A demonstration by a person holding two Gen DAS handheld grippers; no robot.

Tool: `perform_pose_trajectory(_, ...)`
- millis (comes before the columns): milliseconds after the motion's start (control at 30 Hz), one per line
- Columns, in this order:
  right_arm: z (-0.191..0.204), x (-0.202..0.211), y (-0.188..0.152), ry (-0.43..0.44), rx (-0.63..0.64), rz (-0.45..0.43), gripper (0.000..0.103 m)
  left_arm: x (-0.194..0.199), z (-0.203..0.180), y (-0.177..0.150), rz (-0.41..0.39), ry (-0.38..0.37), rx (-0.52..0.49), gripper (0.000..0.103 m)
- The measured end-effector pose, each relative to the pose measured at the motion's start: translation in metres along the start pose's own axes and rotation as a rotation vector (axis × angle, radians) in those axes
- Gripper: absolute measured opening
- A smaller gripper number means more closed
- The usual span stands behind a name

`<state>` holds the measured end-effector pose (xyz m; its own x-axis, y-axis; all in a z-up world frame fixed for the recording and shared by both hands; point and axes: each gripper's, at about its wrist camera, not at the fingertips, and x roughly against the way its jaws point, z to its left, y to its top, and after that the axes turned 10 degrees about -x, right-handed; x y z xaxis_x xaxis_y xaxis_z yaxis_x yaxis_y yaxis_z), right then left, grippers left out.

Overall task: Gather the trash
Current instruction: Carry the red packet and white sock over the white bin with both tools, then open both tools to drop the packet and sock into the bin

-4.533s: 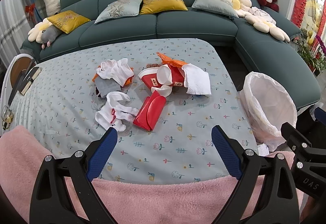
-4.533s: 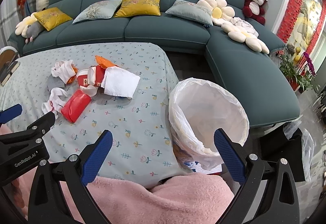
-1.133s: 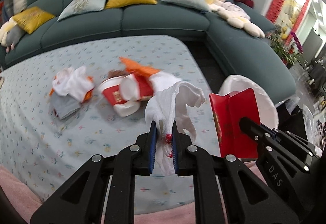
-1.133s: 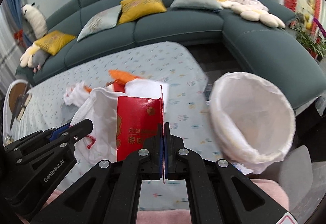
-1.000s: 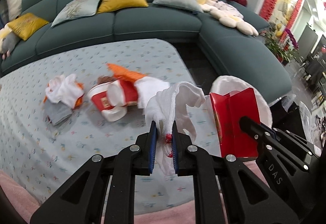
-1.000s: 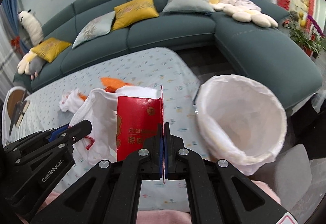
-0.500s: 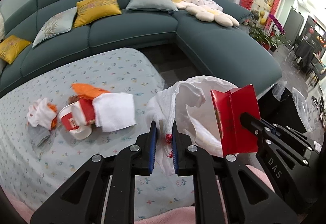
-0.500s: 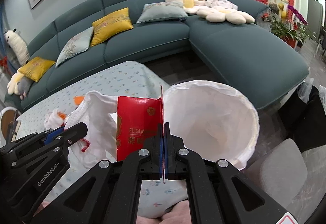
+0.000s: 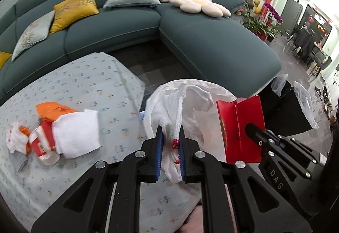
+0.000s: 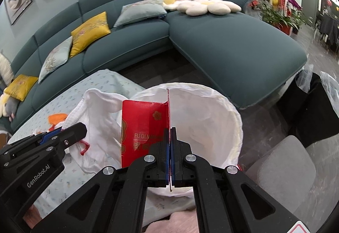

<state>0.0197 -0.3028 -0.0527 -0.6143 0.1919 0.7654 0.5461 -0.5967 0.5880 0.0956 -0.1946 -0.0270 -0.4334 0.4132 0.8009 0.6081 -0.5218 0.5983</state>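
Note:
My left gripper (image 9: 170, 133) is shut on a crumpled white cloth with red trim (image 9: 182, 103) and holds it up at the near edge of the white-lined trash bin (image 9: 224, 95). My right gripper (image 10: 169, 133) is shut on a folded red paper carton (image 10: 144, 124), held upright over the bin's opening (image 10: 203, 118). The red carton (image 9: 241, 124) also shows at the right of the left wrist view, and the cloth (image 10: 95, 118) at the left of the right wrist view. More trash lies on the table: a white towel (image 9: 76, 131), a red paper cup (image 9: 42, 141), an orange wrapper (image 9: 53, 110).
The table has a pale floral cloth (image 9: 84, 76). A teal sectional sofa (image 9: 190, 29) with cushions runs behind and to the right. A black bag with clear plastic (image 9: 294, 105) stands right of the bin. A grey seat (image 10: 281, 169) is near right.
Both grippers, empty over the table at first, now hold the cloth and the carton. Over the last second they have swung right from the table to the bin.

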Motion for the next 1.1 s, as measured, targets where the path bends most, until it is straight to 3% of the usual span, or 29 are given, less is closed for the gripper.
perform_pose_trajectory(233, -0.020, -0.017, 0.011, -0.036, -0.031, 0.006, 0.001, -0.023, -0.003, 0.016, 0.007, -0.038, 0.024, 0.017)
perform_pose_trajectory(300, -0.021, -0.021, 0.013, -0.041, -0.032, 0.007, 0.001, -0.026, -0.003, 0.021, 0.005, -0.031, 0.031, 0.038)
perform_pose_trajectory(467, -0.021, -0.029, 0.018, -0.044, -0.037, 0.010, 0.001, -0.023, 0.004, 0.025, -0.021, -0.006, 0.062, 0.054)
perform_pose_trajectory(667, -0.012, -0.032, 0.016, -0.038, -0.022, 0.009, 0.010, -0.016, 0.022, 0.022, -0.030, 0.023, 0.108, 0.062)
perform_pose_trajectory(800, -0.005, -0.030, 0.016, -0.039, -0.012, 0.000, 0.024, -0.010, 0.031, 0.019, -0.036, 0.030, 0.132, 0.062)
perform_pose_trajectory(967, 0.008, -0.023, 0.015, -0.031, 0.010, -0.009, 0.027, 0.001, 0.043, 0.014, -0.052, 0.048, 0.158, 0.062)
perform_pose_trajectory(1100, 0.020, -0.014, 0.013, -0.020, 0.028, -0.019, 0.036, 0.010, 0.051, 0.008, -0.064, 0.063, 0.176, 0.062)
